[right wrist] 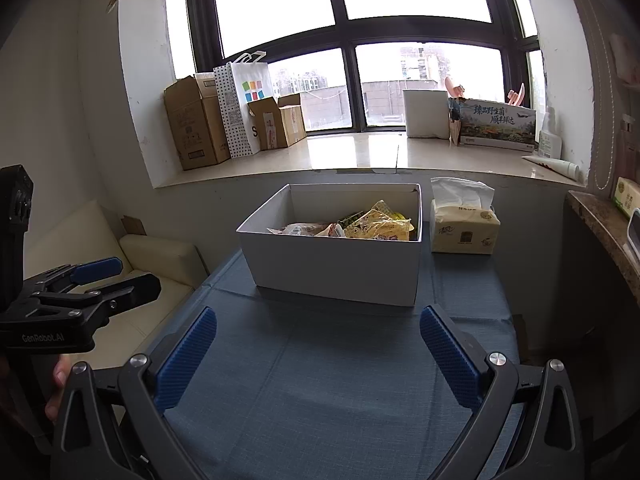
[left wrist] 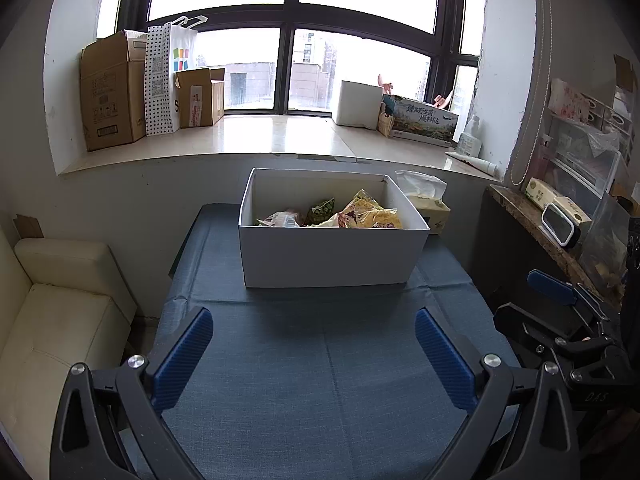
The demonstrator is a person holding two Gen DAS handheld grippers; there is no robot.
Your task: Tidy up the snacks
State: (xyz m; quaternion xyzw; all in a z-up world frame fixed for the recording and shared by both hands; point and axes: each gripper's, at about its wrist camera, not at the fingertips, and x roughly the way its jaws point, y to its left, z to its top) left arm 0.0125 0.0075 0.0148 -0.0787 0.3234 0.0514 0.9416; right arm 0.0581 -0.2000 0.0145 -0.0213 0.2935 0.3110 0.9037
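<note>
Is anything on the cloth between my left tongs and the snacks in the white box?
Only the white cardboard box's own near wall. The blue tablecloth ahead of the open left tongs is bare, but the snack packets lie below the rim, so reaching in from above looks necessary.

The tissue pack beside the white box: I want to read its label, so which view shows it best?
The right wrist view. There the tissue pack stands fully visible beside the white box, its front face toward the camera. In the left wrist view the box's corner hides part of the pack.
</note>
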